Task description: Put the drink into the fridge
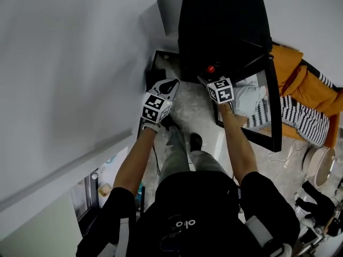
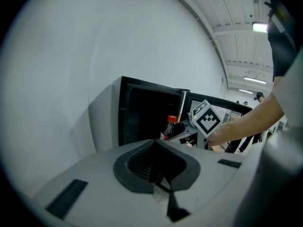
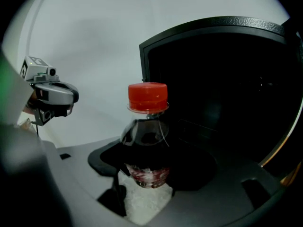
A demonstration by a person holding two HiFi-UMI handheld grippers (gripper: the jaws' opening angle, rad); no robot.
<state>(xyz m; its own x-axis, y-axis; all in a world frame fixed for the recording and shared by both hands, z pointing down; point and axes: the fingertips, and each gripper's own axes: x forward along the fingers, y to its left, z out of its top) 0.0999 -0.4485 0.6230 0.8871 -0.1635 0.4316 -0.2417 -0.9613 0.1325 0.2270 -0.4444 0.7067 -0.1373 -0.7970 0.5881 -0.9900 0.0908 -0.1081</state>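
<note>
Premises: a plain white wall (image 1: 69,63) on the left and a grey mottled floor (image 1: 195,108) underfoot. A black fridge (image 1: 225,20) stands ahead of both grippers, its door (image 1: 270,100) swung open to the right. Beyond the door, well right of the right gripper, lie an orange garment (image 1: 292,74) and a striped fabric (image 1: 300,119).

Task item: a cola bottle (image 3: 147,136) with dark contents and a red cap (image 3: 147,97). Its long axis is about upright, cap on top. The right gripper (image 3: 147,174) is clamped on the lower body at the label band, one jaw on each side. The bottle is held in front of the fridge opening. The dark cabinet lies just beyond and to the right of the jaws.

Left gripper (image 2: 158,174): jaws together, nothing between them. It is held beside the right gripper, on its left, the two apart.

Differences between views:
- The head view shows only the cap (image 1: 210,69) beyond the right gripper (image 1: 206,79), and the left gripper (image 1: 166,87) level with it.
- The left gripper view shows the bottle (image 2: 169,126) side-on against the fridge (image 2: 147,115), and ceiling lights (image 2: 259,27) overhead.
- The right gripper view alone shows the jaw contact and the unlit fridge interior (image 3: 227,93). The left gripper (image 3: 49,98) is at its left.
</note>
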